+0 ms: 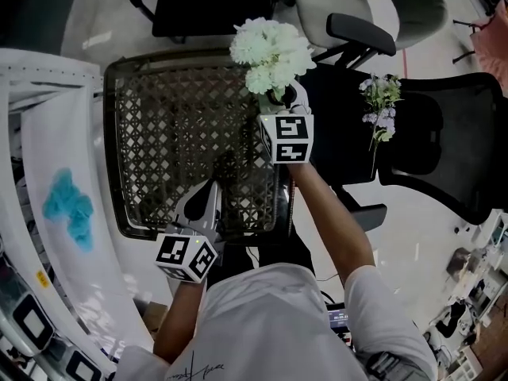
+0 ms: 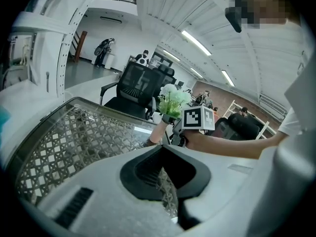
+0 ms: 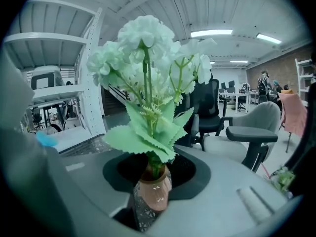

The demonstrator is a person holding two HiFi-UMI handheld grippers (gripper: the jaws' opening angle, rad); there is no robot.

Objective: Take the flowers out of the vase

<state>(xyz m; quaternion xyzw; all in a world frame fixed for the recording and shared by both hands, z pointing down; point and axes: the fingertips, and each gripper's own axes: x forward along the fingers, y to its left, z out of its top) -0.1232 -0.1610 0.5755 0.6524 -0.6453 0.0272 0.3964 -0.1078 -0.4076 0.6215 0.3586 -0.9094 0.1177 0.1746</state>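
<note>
**Step in hand (judged).** The free left gripper (image 1: 205, 201) is best brought to the stems low down, beneath the leaves. The flowers (image 1: 272, 50) are then drawn straight up while the vase (image 3: 154, 194) is kept level and steady by the right gripper (image 1: 290, 98).

**Left.** The gripper is held low, pointed forward and down. Its jaws stand slightly apart with nothing between them, and only the mesh table (image 1: 159, 125) is seen through the gap.

**Right.** The gripper is carried on an outstretched arm and tilted gently down. Its jaws are closed on the pink vase, and the flowers rise upright just above them.

**Far right.** A second bunch (image 1: 381, 105) lies on a chair (image 1: 432, 125), well apart from the jaws.
</note>
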